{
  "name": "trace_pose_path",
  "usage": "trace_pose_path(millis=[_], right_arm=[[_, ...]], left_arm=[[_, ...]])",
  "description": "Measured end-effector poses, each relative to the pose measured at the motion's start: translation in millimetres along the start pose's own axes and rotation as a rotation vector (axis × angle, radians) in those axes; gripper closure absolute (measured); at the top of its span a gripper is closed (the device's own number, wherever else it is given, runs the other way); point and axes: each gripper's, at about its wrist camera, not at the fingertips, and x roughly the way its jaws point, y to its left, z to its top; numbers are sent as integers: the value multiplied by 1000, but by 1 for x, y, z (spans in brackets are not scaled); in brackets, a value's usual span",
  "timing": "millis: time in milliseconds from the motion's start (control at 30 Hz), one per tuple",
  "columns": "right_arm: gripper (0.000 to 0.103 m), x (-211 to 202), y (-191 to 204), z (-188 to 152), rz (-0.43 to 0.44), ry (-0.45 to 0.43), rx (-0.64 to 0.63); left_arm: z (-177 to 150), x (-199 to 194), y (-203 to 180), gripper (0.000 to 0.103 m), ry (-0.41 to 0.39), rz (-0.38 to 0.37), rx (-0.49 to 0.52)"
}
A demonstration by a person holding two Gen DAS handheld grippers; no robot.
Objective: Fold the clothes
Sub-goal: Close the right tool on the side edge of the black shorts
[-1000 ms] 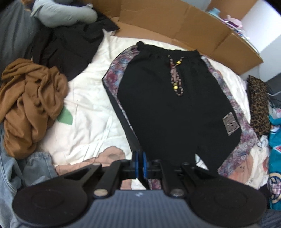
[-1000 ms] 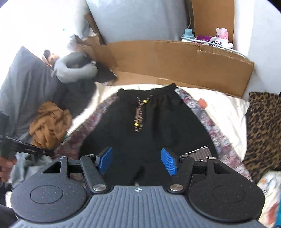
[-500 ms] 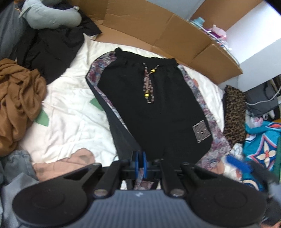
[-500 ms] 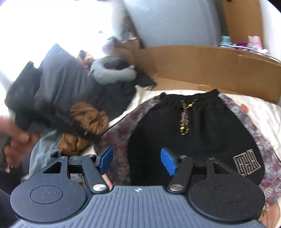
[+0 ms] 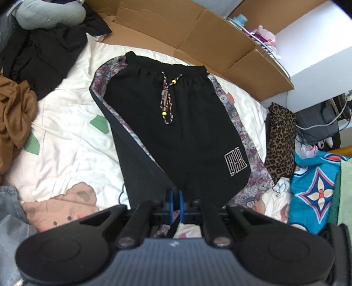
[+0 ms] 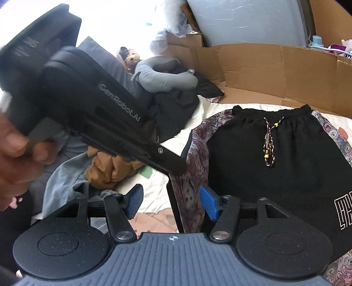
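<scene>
Black shorts (image 5: 176, 123) with patterned side panels and a beaded drawstring lie flat on the white bed sheet (image 5: 66, 136), waistband at the far end. My left gripper (image 5: 175, 199) is shut on the shorts' near left leg edge, lifting it off the sheet. In the right wrist view the shorts (image 6: 275, 176) lie to the right, and a hand holds the left gripper (image 6: 178, 168) at the upper left. The raised patterned strip hangs from its tip. My right gripper (image 6: 171, 202) is open with its jaws closing; the strip hangs between the blue pads, with the left pad clear of it.
A brown garment (image 5: 13, 114), black clothes (image 5: 44, 50) and a grey pillow (image 5: 48, 13) crowd the left side. Cardboard (image 5: 198, 33) walls the far edge. Leopard-print fabric (image 5: 279, 143) and a blue patterned cloth (image 5: 314, 193) lie to the right.
The left gripper has pulled the shorts' leg edge up and back. The right gripper has swung left and down, from over the shorts' middle to the lifted strip.
</scene>
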Motion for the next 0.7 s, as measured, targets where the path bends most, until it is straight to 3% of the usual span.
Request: trace_pose_path(millis=[133,267,300,333,433,500,567,700], right_arm=[[44,15,-5,3,-31,8,28],[71,25,-10,5,-45,16,66],[89,27,-11,4,-49,13,69],[96,28,-13,5,-45,9,79],[101,28,-21,5,-25,18,99],[101,27,-25,7,-8,39,89],[102,23,-31,9,-9,51,80],[102,16,-44,18,-36,71,69]], left_arm=[[0,1,-4,97,5,-17,-3],[-2,0,-6,97,2,-39,-11],[-2,0,-7,97,0,-44,-11],[-2,-2,-7,97,-5,-50,-12],[-2,-10,-2,94,-36,-75,-19],[-2,-16,2,82,-57,-91,-25],[-2,-18,8,48,-75,-104,-40],[2,-10,25,45,-87,-97,-90]])
